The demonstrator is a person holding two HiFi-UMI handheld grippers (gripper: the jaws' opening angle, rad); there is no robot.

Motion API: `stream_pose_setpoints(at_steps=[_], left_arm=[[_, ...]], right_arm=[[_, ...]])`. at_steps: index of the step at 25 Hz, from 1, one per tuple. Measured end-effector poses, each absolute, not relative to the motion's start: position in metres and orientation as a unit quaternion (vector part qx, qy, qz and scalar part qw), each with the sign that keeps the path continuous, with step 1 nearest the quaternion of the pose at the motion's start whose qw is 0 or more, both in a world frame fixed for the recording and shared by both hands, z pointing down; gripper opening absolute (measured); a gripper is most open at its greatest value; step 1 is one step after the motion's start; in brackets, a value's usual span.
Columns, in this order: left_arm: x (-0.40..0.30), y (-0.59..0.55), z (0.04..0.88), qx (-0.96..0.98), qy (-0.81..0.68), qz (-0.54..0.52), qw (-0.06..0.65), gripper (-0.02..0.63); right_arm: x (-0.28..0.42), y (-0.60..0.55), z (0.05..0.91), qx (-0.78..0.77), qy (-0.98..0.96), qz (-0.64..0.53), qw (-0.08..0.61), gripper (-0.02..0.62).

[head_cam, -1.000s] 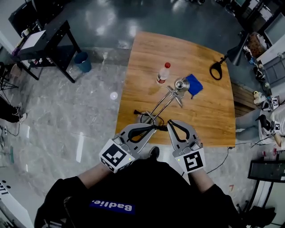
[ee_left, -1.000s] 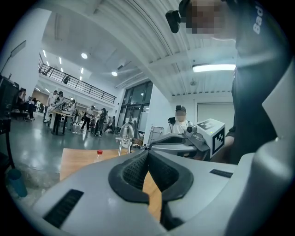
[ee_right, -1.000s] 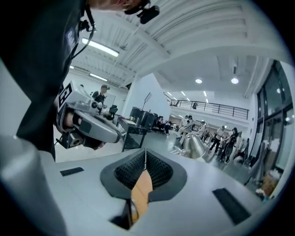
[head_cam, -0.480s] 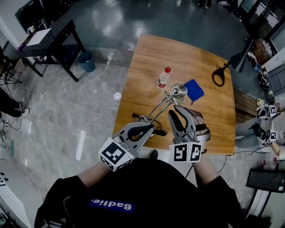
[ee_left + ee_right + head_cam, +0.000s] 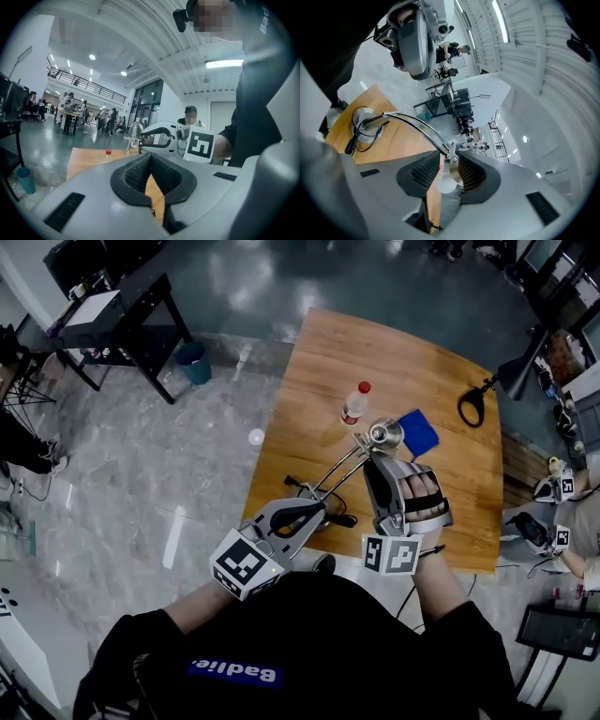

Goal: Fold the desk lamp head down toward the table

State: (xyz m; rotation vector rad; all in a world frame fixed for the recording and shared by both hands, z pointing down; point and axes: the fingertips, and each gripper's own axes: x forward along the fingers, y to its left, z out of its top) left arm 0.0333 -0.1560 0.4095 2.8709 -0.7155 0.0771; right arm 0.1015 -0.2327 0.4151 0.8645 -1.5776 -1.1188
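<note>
A chrome desk lamp stands on the wooden table (image 5: 412, 352). Its round base (image 5: 307, 493) is at the near edge, and two thin arms (image 5: 417, 125) rise to the small head (image 5: 382, 433). My right gripper (image 5: 375, 461) lies rolled on its side at the head. Its jaws have just been opening, and the lamp head (image 5: 447, 176) sits between the pads of this open gripper (image 5: 449, 161). My left gripper (image 5: 322, 509) hangs beside the base with its tips together and nothing between them. In the left gripper view the lamp head (image 5: 135, 127) shows ahead.
A clear bottle with a red cap (image 5: 354, 402) and a blue cloth (image 5: 417, 432) lie just beyond the lamp head. A black ring-shaped object (image 5: 472, 409) sits at the table's right edge. A black cable (image 5: 358, 138) curls round the base. A blue bin (image 5: 195, 362) stands on the floor at left.
My right gripper has gone from the table's near edge forward to the lamp head, rolled onto its side and opened its jaws. The left gripper has stayed by the base.
</note>
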Motion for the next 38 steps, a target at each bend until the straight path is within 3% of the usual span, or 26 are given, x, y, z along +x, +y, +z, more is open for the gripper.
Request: stream_pose_setpoints(at_steps=[12,25,38], left_arm=[[0.031,-0.156,0.415,0.963,-0.248,0.031,0.096,0.009],[0.03,-0.15,0.423,0.962,-0.251,0.047,0.097,0.009],[0.03,-0.148,0.431,0.956,-0.266,0.073,0.103,0.009]], right_arm=[[0.103,-0.246,0.421,0.353,-0.623,-0.479,0.506,0.107],[0.12,-0.259,0.441,0.412,-0.707,-0.371,0.439,0.092],[0.153,-0.275,0.536,0.431,-0.797,-0.132,0.403,0.086]])
